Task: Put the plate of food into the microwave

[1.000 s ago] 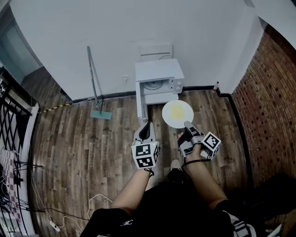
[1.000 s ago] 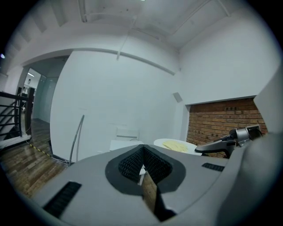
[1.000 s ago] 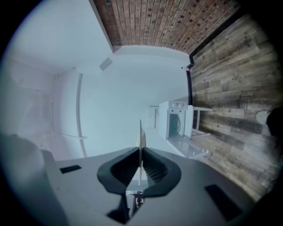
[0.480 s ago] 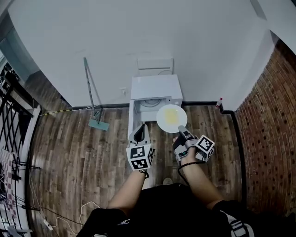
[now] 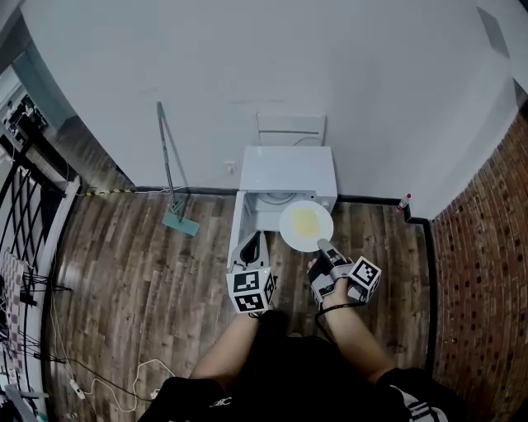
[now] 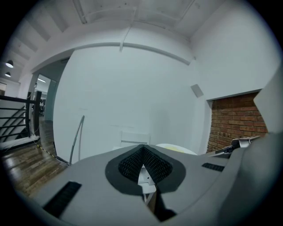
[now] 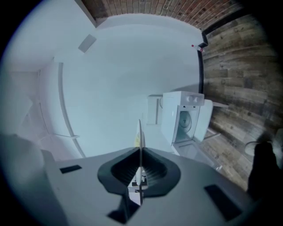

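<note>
Wood floor, round white plate, yellow food

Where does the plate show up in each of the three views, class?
Head view: plate at centre, in front of the microwave.
Left gripper view: plate right of centre, behind the jaws.
Right gripper view: plate edge-on at centre, held in the right claw.
Shared landmark: the brick wall.

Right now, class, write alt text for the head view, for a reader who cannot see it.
Seen from above, a person's right gripper holds a white plate of yellow food out toward a white microwave whose door stands open. The left gripper is shut and empty beside it. A mop leans on the white wall.
</note>
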A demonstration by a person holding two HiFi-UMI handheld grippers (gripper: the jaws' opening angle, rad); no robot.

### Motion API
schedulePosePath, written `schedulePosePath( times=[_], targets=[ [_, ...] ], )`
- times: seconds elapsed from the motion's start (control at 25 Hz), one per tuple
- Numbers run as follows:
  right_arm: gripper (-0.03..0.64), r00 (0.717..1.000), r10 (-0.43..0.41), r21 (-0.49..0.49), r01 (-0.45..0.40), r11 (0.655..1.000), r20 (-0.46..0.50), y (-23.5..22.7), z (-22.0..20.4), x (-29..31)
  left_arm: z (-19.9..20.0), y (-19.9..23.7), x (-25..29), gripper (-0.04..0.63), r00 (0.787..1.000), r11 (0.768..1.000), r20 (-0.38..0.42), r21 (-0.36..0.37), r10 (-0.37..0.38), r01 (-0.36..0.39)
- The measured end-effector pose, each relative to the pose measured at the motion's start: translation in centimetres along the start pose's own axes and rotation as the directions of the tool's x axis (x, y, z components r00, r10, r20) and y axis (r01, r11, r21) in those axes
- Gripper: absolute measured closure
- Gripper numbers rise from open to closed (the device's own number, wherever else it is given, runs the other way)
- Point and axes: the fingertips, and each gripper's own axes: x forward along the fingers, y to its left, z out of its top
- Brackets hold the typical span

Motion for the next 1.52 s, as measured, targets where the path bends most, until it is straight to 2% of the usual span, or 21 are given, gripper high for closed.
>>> schedulePosePath(
  times=[0.2,0.52,0.68,0.88,1.0,1.12,1.28,1.52],
  targets=[
    [0.591,0.999,0.018,-0.030,-0.019,0.999,-0.027,-0.3,1.6,4.9,0.3,1.9,5.2,0.598,1.000,1.000,-0.001,-0.011,-0.008,0.008],
    [0.591,0.998,-0.033,-0.038,0.031,0.999,-0.046,-1.3,2.8,12.3,1.4,5.3,13.3,0.598,0.999,0.999,-0.009,-0.024,-0.044,0.043],
    [0.591,0.998,-0.016,-0.007,0.016,1.000,-0.067,-2.4,3.0,14.5,1.0,6.8,15.6,0.598,0.999,0.999,-0.018,-0.033,-0.042,0.042],
    [0.591,0.993,-0.075,-0.018,0.074,0.997,-0.093,-5.6,3.5,14.9,-1.0,7.9,17.0,0.598,0.999,0.999,-0.027,-0.023,-0.030,0.029],
    [0.591,0.989,-0.101,-0.010,0.101,0.995,-0.105,-9.0,3.9,15.0,-3.7,7.5,18.0,0.598,0.999,0.999,-0.025,-0.020,-0.043,0.043],
    [0.591,0.991,-0.088,-0.008,0.088,0.996,-0.101,-12.6,4.8,15.8,-8.1,6.7,19.6,0.598,0.997,0.997,-0.045,-0.035,-0.065,0.064],
    [0.591,0.993,-0.091,0.000,0.091,0.996,-0.079,-18.8,5.8,16.7,-14.5,6.7,20.5,0.598,0.997,0.998,-0.067,-0.035,-0.048,0.045],
    [0.591,0.997,-0.044,-0.012,0.043,0.999,-0.061,-29.2,7.3,22.6,-24.5,9.3,24.9,0.598,1.000,1.000,-0.006,-0.019,-0.012,0.012]
  ],
)
